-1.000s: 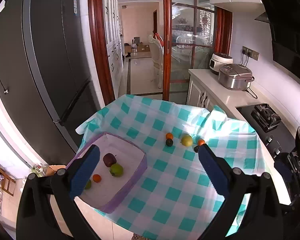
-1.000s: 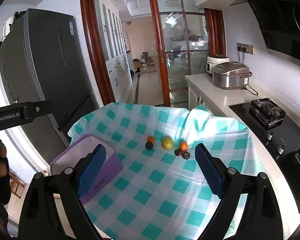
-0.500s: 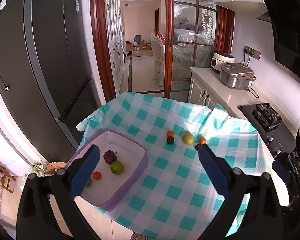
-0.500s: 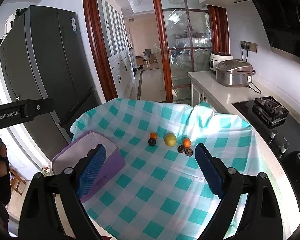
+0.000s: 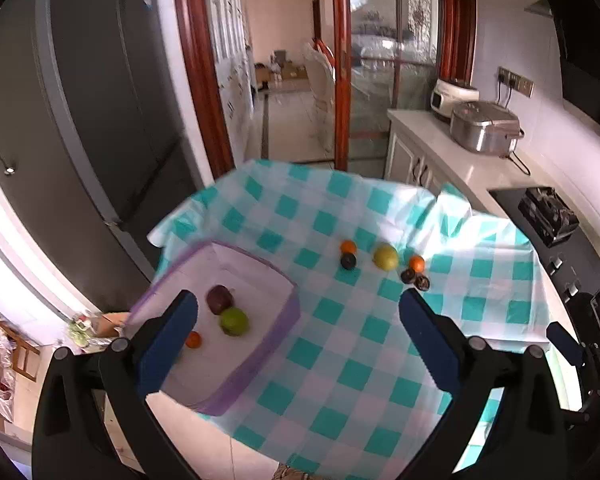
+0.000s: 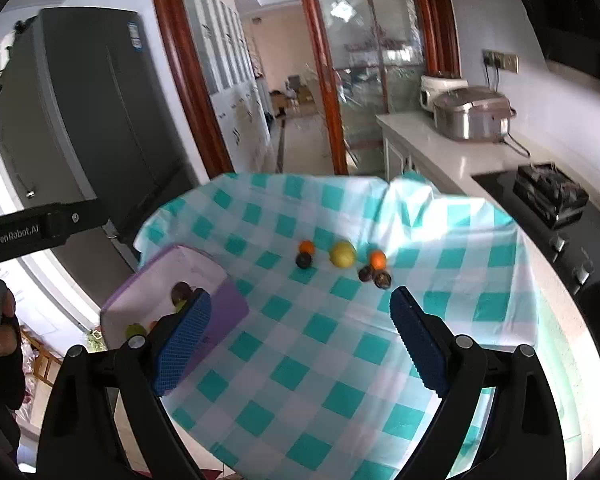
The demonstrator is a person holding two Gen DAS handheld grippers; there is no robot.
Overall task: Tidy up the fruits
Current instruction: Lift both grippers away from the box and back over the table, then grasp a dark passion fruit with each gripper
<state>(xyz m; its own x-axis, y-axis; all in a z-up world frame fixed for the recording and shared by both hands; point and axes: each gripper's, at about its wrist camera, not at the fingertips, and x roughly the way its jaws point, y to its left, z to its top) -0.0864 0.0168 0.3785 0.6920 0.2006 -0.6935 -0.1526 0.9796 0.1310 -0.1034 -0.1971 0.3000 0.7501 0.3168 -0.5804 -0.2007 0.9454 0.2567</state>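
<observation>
Fruits: six on checked cloth (image 5: 340, 360), four in purple bin (image 5: 284, 320), both tongs (image 5: 298, 312) (image 6: 300, 312) wide open, empty.

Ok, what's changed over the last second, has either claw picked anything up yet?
No pickup yet. Both views have tipped down and closed in on the table: the purple basket and the row of loose fruit around the lemon sit larger in frame. The left claw and right claw stay open and empty. Every fruit, in the basket or on the checked cloth, is where it was.
</observation>
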